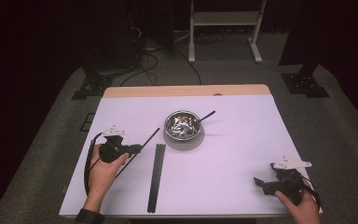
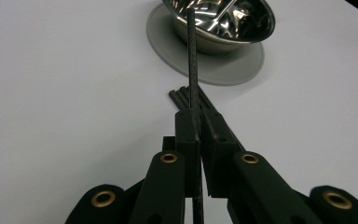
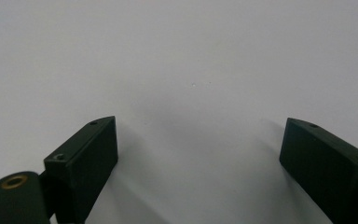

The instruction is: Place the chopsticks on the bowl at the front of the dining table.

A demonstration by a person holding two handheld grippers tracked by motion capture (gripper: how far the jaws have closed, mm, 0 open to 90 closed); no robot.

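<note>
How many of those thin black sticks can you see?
At least 3: one stick clamped in the left gripper, one leaning in the steel bowl, plus a bundle on the table whose count I cannot tell.

Bowl (image 1: pixel 182 125): polished metal, mirror-glossy. Mat (image 2: pixel 168 35) beneath: matt grey, smooth. Rod (image 2: pixel 191 70): matt black, finely rough. Table (image 1: pixel 242 154): smooth matt white; bare wood strip (image 1: pixel 186 90) at 12 o'clock edge.

We saw our left gripper (image 2: pixel 196 135) clamped on a thin black rod (image 2: pixel 192 65), steel bowl (image 2: pixel 223 23) on grey coaster (image 2: pixel 242 67) beyond, loose rods (image 2: pixel 182 95) beneath.
</note>
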